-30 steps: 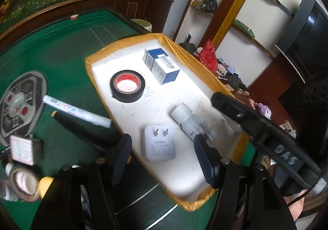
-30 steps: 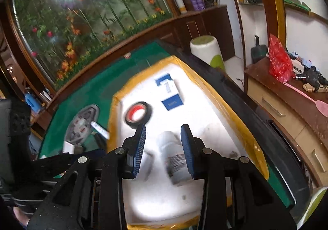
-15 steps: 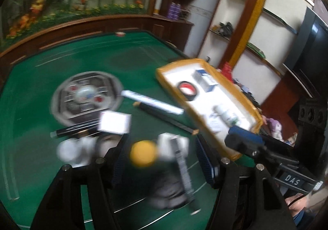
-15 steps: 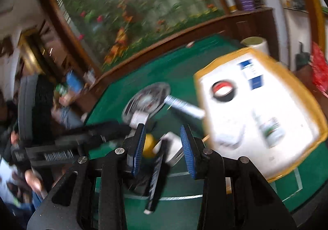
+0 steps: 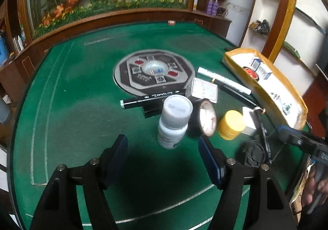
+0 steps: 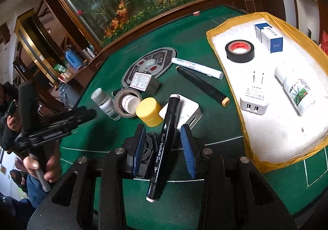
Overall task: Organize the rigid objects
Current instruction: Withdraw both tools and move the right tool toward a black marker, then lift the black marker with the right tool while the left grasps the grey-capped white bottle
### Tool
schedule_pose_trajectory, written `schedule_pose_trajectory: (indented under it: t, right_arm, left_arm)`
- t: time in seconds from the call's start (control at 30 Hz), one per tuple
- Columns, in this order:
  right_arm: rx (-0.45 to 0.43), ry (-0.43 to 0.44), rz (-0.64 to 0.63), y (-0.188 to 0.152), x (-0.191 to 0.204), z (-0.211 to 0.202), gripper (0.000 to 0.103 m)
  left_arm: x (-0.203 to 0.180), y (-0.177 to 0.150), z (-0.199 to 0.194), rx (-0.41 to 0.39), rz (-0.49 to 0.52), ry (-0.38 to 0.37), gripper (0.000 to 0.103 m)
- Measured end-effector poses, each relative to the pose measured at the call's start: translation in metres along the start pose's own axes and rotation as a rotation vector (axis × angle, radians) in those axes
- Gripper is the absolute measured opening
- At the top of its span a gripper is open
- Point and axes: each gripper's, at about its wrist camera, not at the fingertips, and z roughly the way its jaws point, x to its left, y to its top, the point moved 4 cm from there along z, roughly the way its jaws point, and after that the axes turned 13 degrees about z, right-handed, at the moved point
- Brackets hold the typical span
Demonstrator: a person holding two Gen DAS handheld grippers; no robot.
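My left gripper hovers low over the green felt, its jaws opening. A white bottle with a grey cap stands just ahead of the gap, untouched. Beside the bottle are a tape roll on edge and a yellow-capped jar. My right gripper is open and straddles a black marker lying on the felt, with clear gaps on both sides. The yellow-walled tray at right holds a black tape roll, a blue-white box, a white charger and a lying bottle.
A white adapter, a white pen, a black pen with a tan tip and a card box lie near the grey centre plate. A dark round object sits by my right gripper's left finger. A person's hand holds the left gripper.
Both grippers swung left from above the tray to the loose things on the felt. The left jaws stand wider than before; the right gap is unchanged.
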Motion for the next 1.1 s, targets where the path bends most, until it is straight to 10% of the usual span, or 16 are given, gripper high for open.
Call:
schedule_pose_trajectory:
  t: [0.13,0.27,0.8,1.1]
  right_arm:
    - [0.009,-0.006,-0.009,0.000,0.002,0.003,0.035]
    - [0.022,-0.004,-0.003,-0.003,0.003,0.004,0.035]
    - [0.108,-0.015,0.054,-0.006,-0.003,0.040,0.035]
    - [0.070,0.090,0.054,0.000,0.004,0.035,0.015]
  left_arm:
    - [0.000,0.010,0.023,0.016,0.022,0.025,0.069]
    - [0.003,0.009,0.042,0.063,-0.006,-0.028,0.035]
    - [-0.005,0.003,0.008,-0.056,-0.040,-0.068,0.034]
    - [-0.021,0.006,0.008,-0.064,-0.028,-0.128,0.034]
